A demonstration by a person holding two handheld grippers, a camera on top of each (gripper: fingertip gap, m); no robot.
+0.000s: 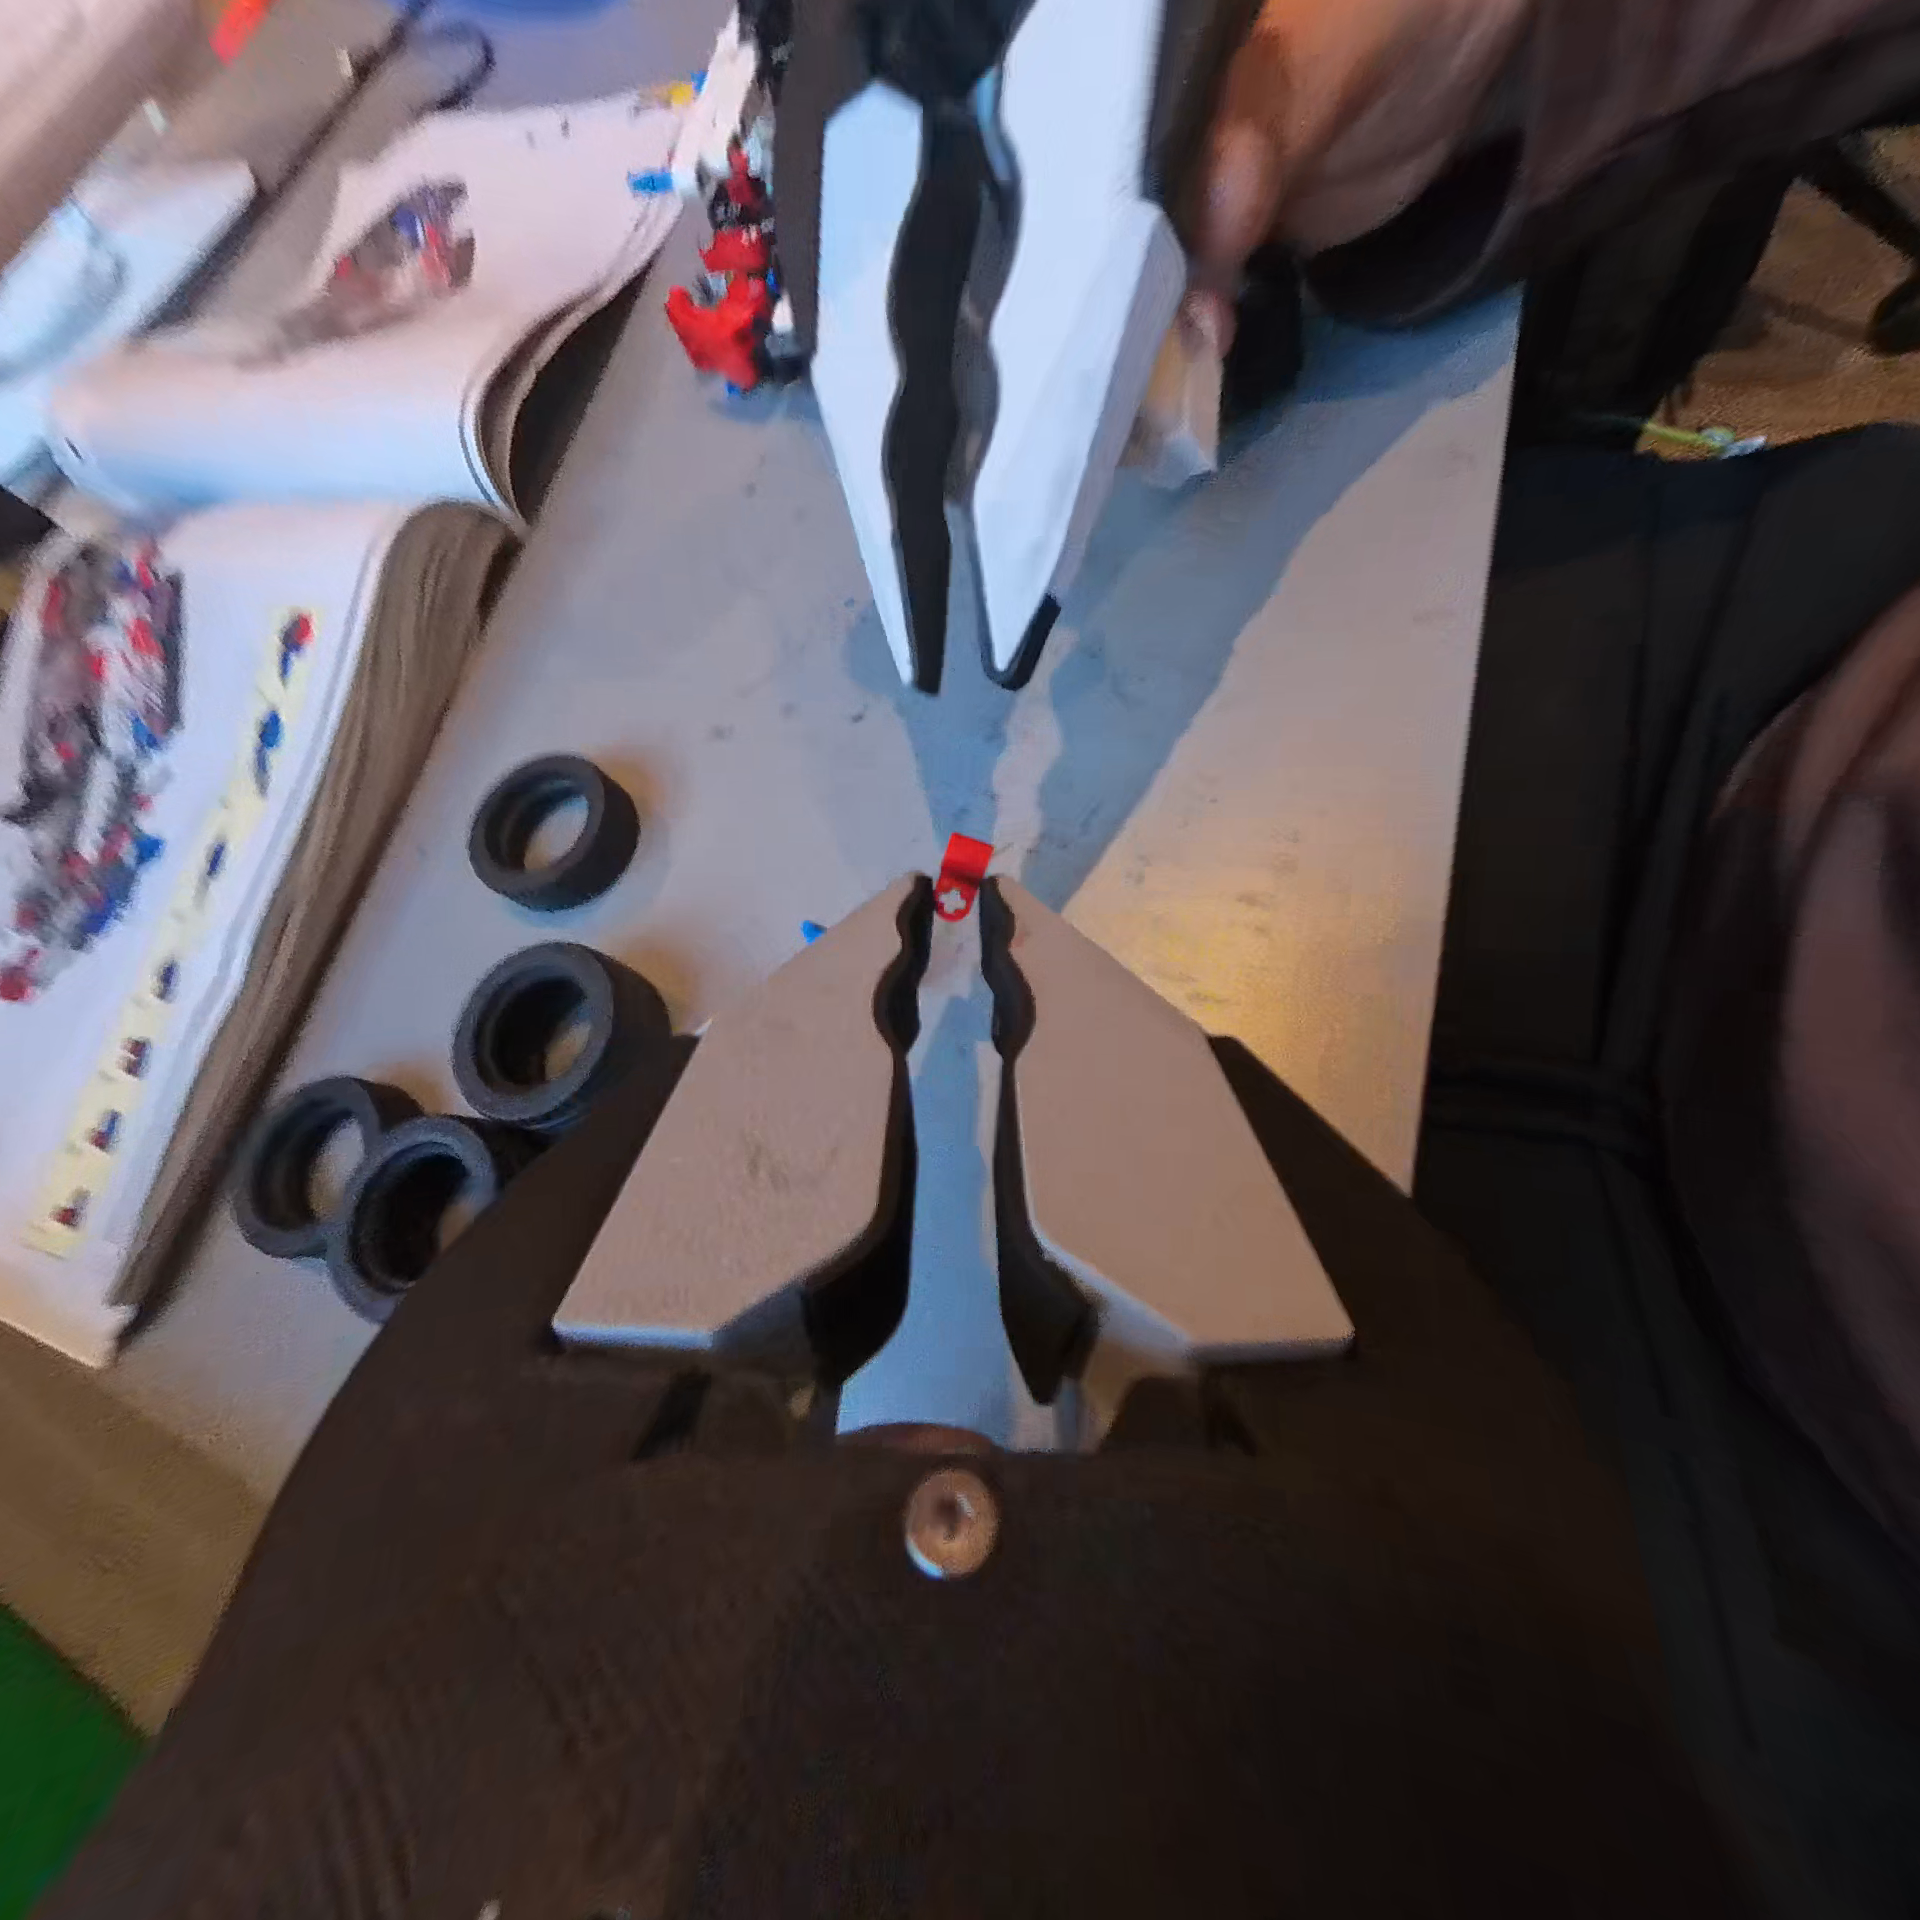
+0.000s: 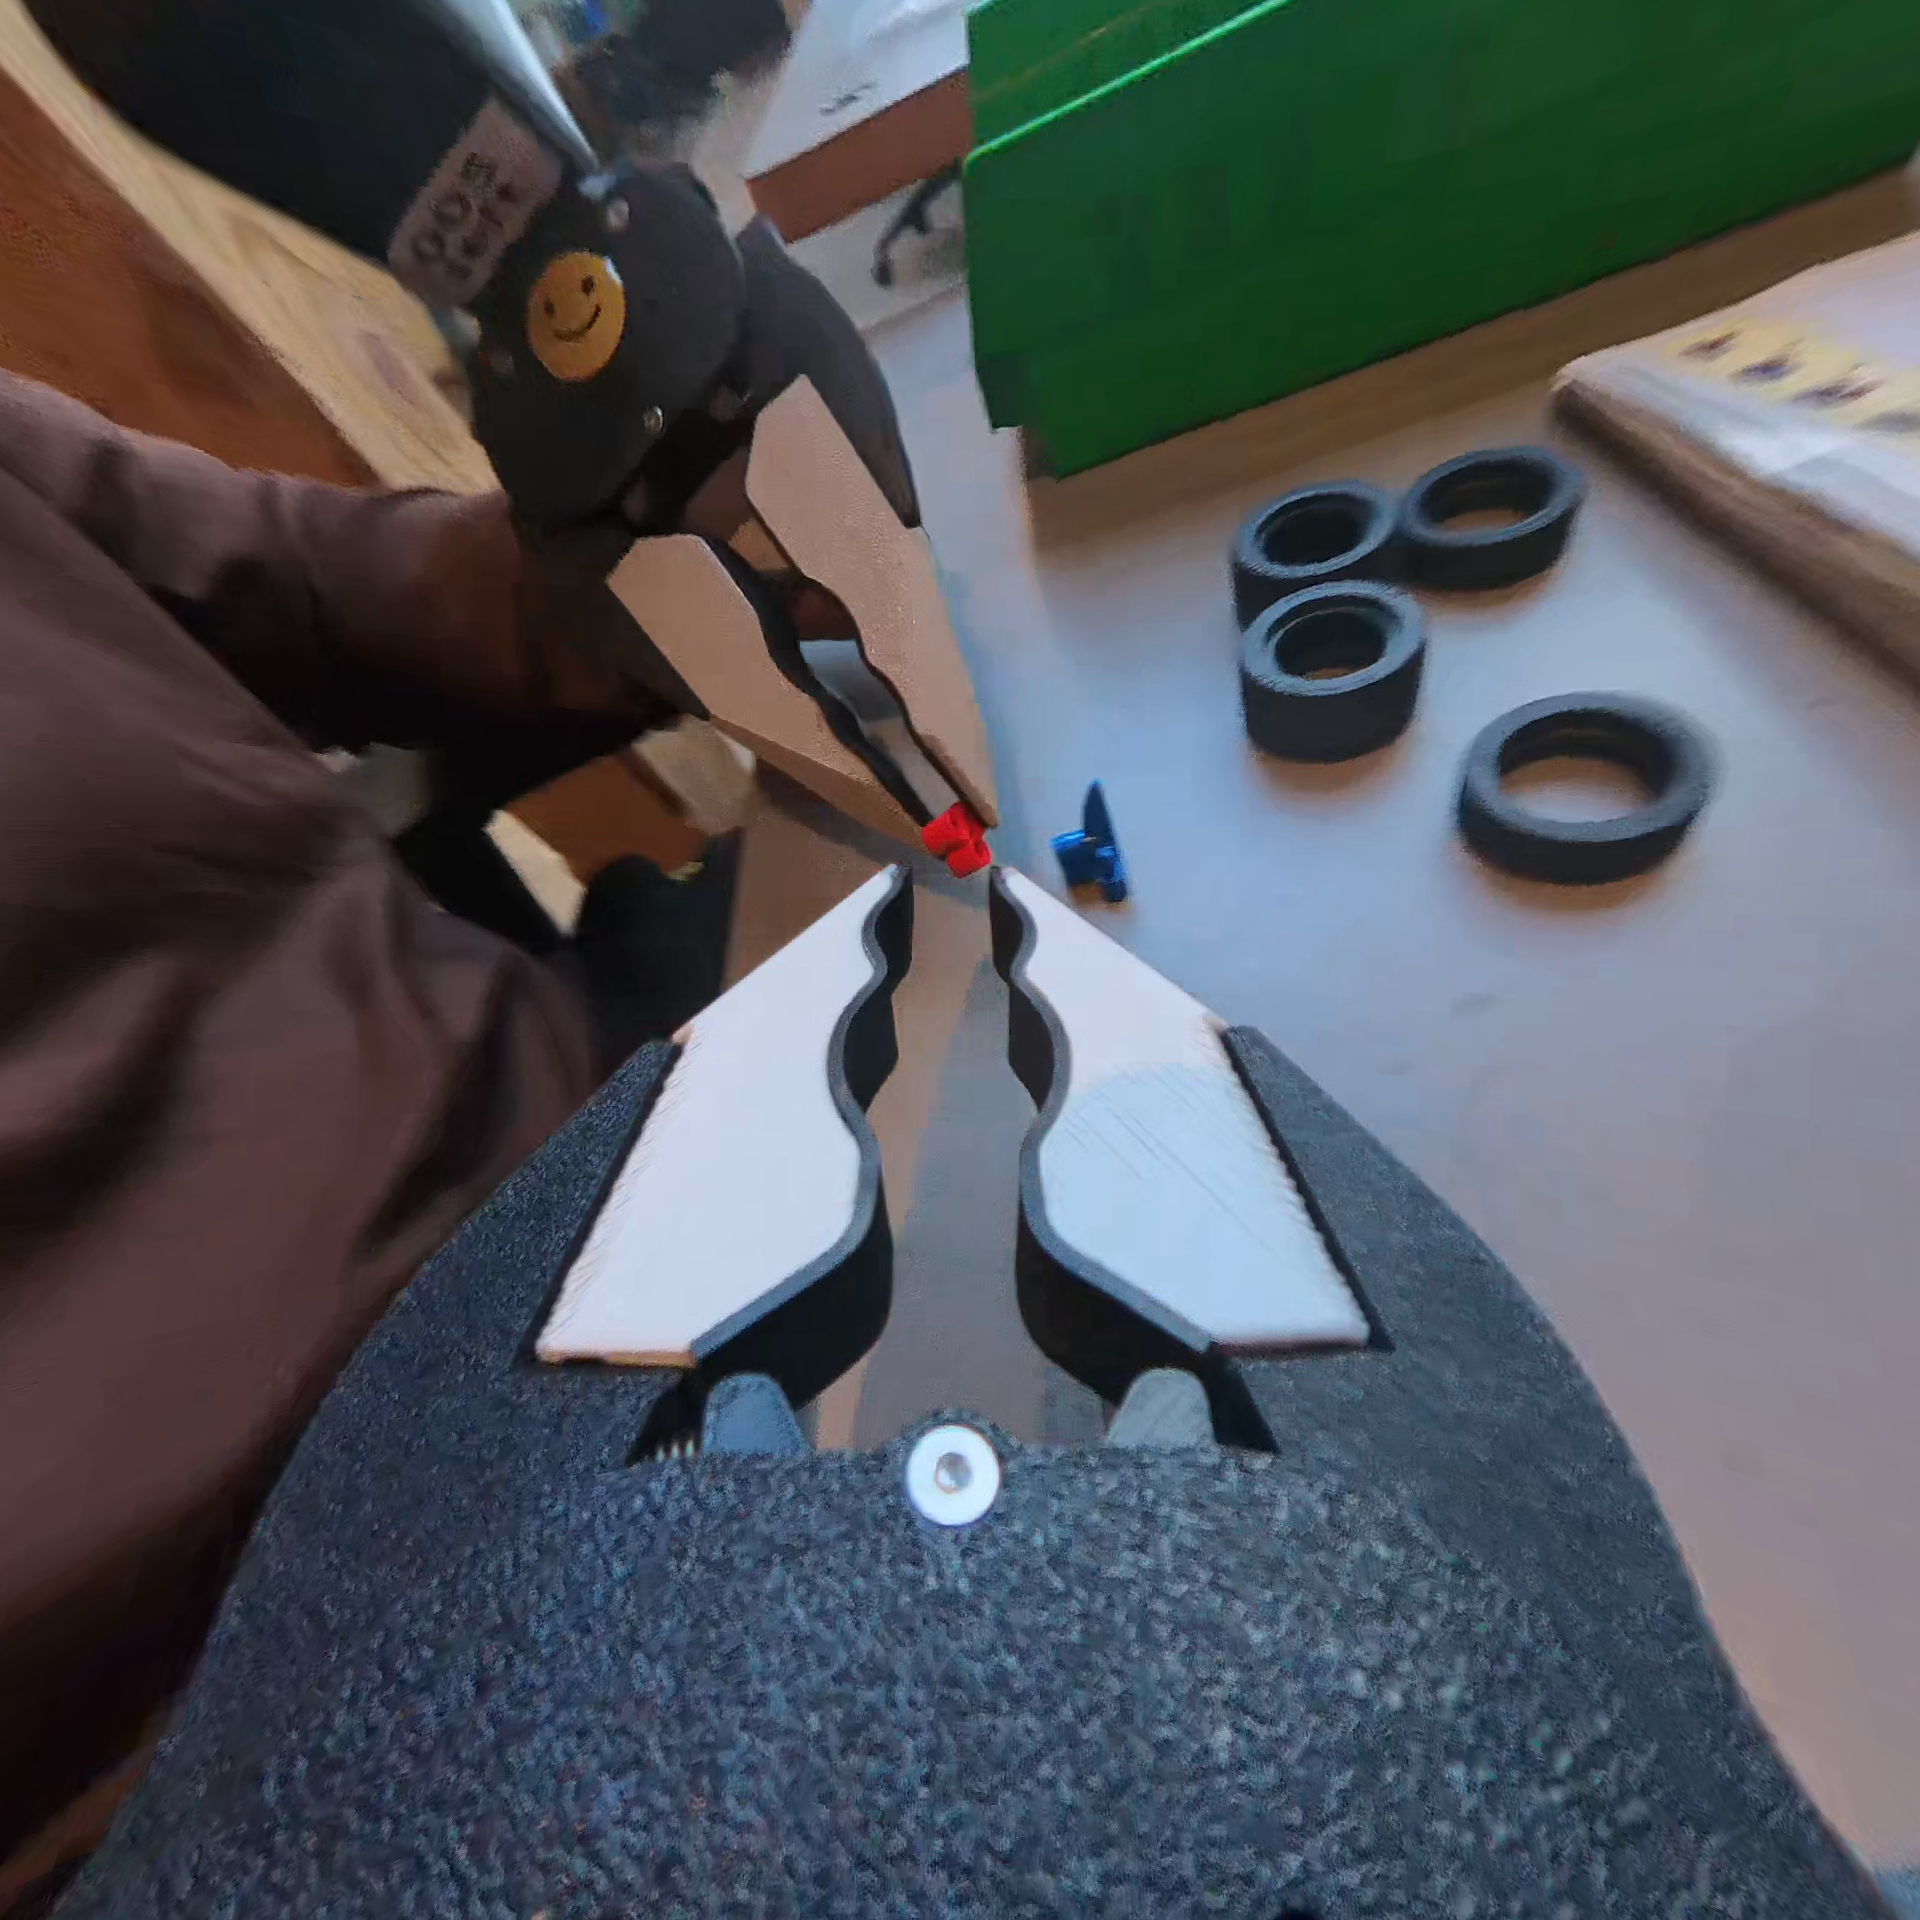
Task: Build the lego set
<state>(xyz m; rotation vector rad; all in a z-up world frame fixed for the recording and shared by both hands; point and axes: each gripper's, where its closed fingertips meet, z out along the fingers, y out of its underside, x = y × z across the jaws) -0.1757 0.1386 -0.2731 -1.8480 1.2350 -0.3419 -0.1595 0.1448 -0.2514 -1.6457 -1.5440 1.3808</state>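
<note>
The left gripper [image 1: 954, 883] was clamped on a small red lego piece [image 1: 958, 881] at its tips, low over the bench [image 1: 665, 665]. The right gripper [image 2: 951, 875] faced it from twelve o'clock, fingers slightly apart and empty. Four black tyres [image 1: 551, 831] lay at nine o'clock beside the open instruction booklet [image 1: 260, 665].

The red piece [image 1: 958, 885] sits half hidden between the left claw [image 1: 954, 902] tips, so its full shape cannot be told. Far ahead of that claw, a red build [image 1: 732, 281] is blurred and partly covered by the right claw [image 1: 966, 681]. To its left, the open booklet [image 1: 208, 582] is smeared and cut off by the edge, and one black tyre [image 1: 416, 1210] slips behind the claw's body.
</note>
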